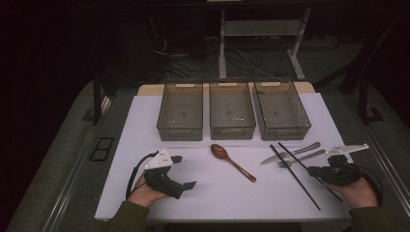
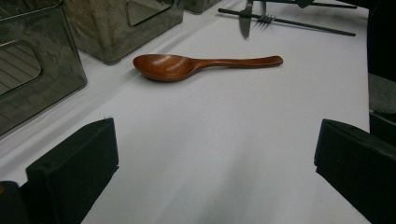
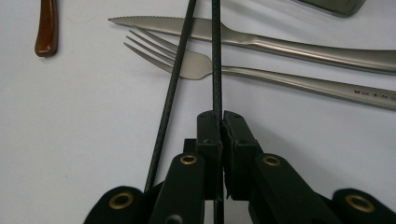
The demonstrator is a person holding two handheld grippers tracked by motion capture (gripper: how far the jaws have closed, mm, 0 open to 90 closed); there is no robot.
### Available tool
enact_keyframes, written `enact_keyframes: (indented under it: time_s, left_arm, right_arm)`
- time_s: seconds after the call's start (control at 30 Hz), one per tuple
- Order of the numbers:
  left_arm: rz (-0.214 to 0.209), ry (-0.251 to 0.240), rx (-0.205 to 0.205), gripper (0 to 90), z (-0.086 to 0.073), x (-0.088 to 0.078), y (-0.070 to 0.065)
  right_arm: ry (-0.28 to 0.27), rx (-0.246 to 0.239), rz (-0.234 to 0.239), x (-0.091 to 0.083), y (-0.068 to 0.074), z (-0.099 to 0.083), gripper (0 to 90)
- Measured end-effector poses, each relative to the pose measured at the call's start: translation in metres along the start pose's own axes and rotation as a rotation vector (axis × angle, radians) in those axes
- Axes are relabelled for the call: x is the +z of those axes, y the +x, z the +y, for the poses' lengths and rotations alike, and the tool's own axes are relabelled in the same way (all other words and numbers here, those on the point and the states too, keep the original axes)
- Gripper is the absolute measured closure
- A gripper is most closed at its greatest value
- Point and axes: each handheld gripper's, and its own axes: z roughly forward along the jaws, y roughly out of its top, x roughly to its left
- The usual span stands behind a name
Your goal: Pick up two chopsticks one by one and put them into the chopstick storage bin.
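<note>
Chopsticks at the right of a white table (image 1: 208, 193): the right gripper (image 3: 220, 122), seen from its own camera, has its two black jaws pressed together on one chopstick (image 3: 216, 56), which runs straight up between the pads and crosses over the neck of a fork (image 3: 196, 63) and the blade of a knife (image 3: 224, 30); the second chopstick (image 3: 170, 93) lies free just to the left of the jaws, slanting up and meeting the first near the knife; the end of a wooden spoon handle (image 3: 45, 28) shows at the upper left corner. From the high view, the right gripper (image 1: 316, 170) sits in a hand (image 1: 358, 193) at the table's near right edge, over the pair of black sticks that cross the fork and knife; the left gripper (image 1: 186, 171), held in the other hand (image 1: 142, 193) at the near left, rests low over bare table with its jaws wide apart and nothing between them; the brown spoon (image 1: 229, 160) lies between the two grippers, bowl toward the far side. Three clear bins (image 1: 232, 116) stand in a row along the far part of the table, side by side, well apart from the cutlery. The left gripper view looks across the bare surface toward the spoon (image 2: 187, 65), with two bins (image 2: 116, 28) at its left.
</note>
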Motion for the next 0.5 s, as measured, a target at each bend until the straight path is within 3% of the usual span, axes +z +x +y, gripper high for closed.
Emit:
enact_keyframes:
  time_s: [0.23, 0.5]
  left_arm:
    - [0.006, 0.008, 0.011, 0.0, -0.0014, 0.0017, -0.0001]
    - [0.004, 0.000, -0.004, 0.0, -0.0042, 0.0020, 0.0027]
  right_arm:
    - [-0.032, -0.005, 0.020, -0.0071, 0.0000, 0.0019, 86.1]
    - [-0.057, -0.009, 0.047, -0.0101, 0.0031, 0.0087, 86.1]
